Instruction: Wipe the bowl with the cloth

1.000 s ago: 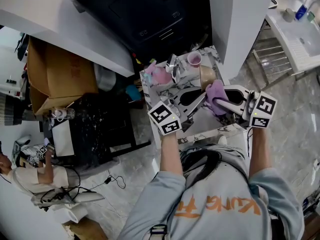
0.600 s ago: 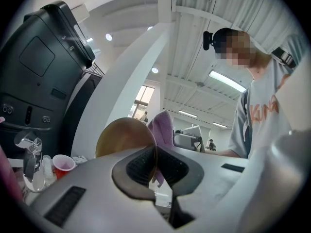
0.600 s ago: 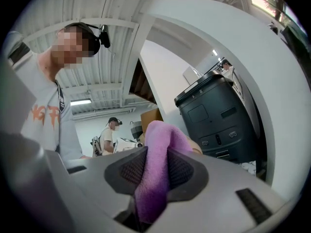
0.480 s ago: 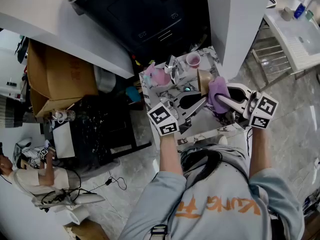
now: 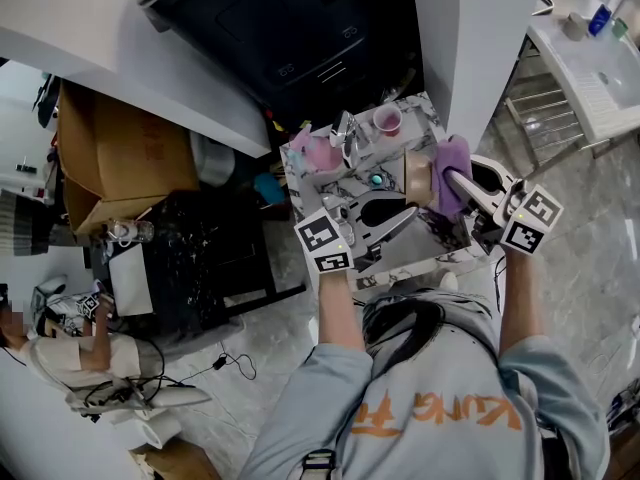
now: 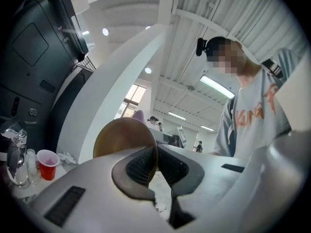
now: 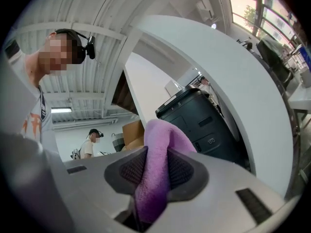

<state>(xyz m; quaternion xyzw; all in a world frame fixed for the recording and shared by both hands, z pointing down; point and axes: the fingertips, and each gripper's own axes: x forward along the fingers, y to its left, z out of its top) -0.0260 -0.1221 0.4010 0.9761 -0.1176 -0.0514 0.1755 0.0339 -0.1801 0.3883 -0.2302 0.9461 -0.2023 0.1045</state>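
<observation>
The right gripper (image 7: pixel 156 171) has swung upward over the past 1 second, its jaws clenched on the purple cloth (image 5: pixel 451 174), now against the bowl (image 5: pixel 416 176). The left gripper (image 6: pixel 155 155) pinches the bowl's rim. A clean wipe likely needs that pinch steady and the cloth flush.

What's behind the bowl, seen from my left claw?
Only a sliver of the purple cloth peeks over the bowl rim; the right claw holding it and the bowl's far face are hidden.

Ceiling strip lights (image 6: pixel 214 85) are shining brightly overhead; picture edges are bending and darkening in both gripper views.
</observation>
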